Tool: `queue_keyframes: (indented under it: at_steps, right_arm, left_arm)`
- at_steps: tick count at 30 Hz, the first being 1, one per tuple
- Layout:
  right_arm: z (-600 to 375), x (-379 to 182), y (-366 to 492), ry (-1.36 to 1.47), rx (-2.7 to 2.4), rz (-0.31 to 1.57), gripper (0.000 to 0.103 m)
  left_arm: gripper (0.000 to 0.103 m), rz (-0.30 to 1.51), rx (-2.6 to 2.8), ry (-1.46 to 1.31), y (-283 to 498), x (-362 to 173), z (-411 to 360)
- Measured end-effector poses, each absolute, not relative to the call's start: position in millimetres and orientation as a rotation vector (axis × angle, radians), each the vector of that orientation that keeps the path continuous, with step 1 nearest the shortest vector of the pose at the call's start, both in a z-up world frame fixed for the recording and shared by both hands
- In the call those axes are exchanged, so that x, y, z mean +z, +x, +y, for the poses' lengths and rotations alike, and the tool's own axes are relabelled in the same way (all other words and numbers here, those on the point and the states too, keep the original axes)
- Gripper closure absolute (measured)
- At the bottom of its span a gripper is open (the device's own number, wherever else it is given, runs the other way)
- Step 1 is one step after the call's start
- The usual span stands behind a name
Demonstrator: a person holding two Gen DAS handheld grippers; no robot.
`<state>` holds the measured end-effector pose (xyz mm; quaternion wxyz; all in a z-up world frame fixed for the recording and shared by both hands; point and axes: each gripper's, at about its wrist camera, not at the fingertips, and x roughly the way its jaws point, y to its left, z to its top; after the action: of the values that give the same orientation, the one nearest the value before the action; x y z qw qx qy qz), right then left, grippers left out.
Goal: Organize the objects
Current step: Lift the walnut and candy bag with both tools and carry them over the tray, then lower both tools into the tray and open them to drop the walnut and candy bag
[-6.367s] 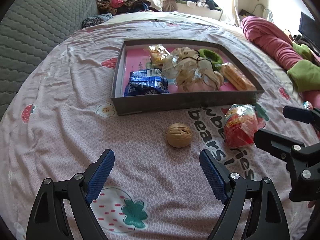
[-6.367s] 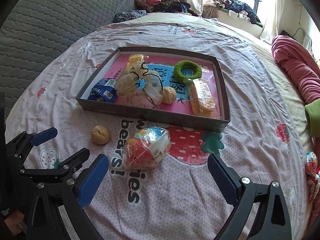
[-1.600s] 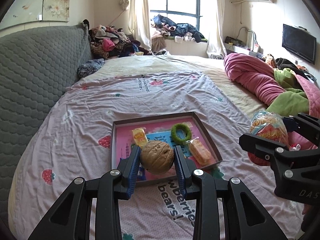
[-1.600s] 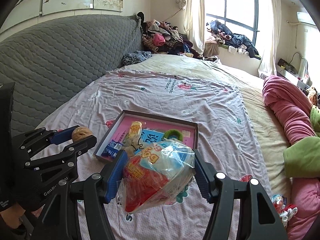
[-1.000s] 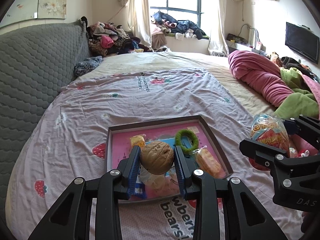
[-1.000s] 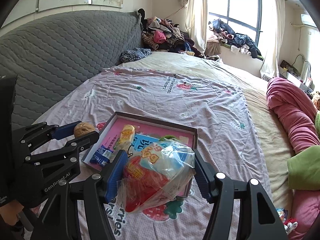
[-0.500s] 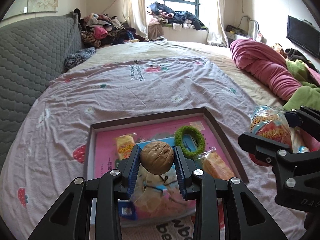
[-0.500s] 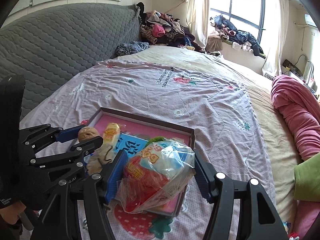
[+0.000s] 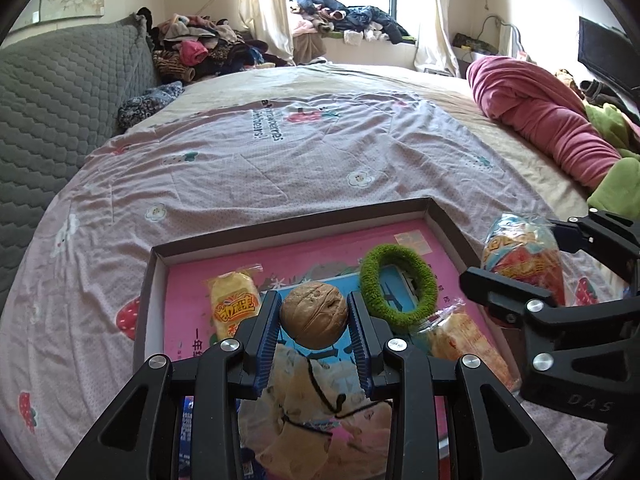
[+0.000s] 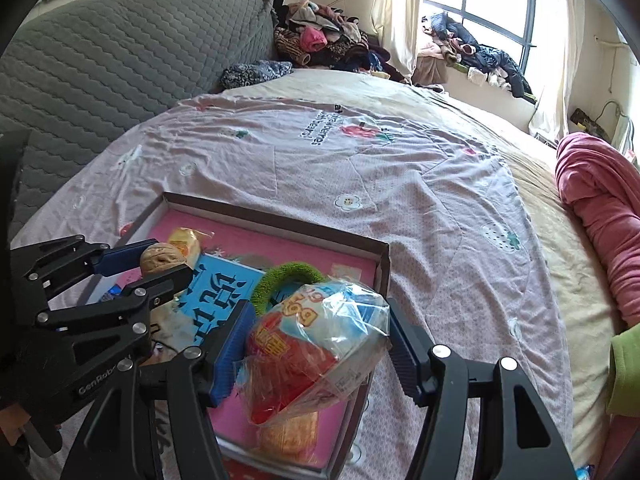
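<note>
left claw [image 9: 313,318] grips walnut [image 9: 313,314] | right claw [image 10: 316,344] grips snack bag [image 10: 312,344]

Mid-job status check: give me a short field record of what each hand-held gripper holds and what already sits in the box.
left hand-held gripper: shut on the walnut, above the box
right hand-held gripper: shut on the clear snack bag, over the box's right side
box: shallow, dark rim, pink floor, on the bed sheet
in the box: green ring, yellow snack packet, orange wrapped snack, crumpled pale bag
placed yet: neither held item
</note>
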<state>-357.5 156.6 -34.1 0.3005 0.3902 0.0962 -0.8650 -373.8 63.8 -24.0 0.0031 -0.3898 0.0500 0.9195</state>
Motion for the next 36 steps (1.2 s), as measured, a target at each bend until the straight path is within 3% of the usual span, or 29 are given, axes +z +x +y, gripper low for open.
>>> queue_keyframes:
  at_steps: [36]
  right_arm:
    - [137.1,-81.9,-388.1,1.148,-2.283,0.296,0.039]
  left_arm:
    - [0.068,0.118,2.849,-1.383,-398.0,-77.3,58.0]
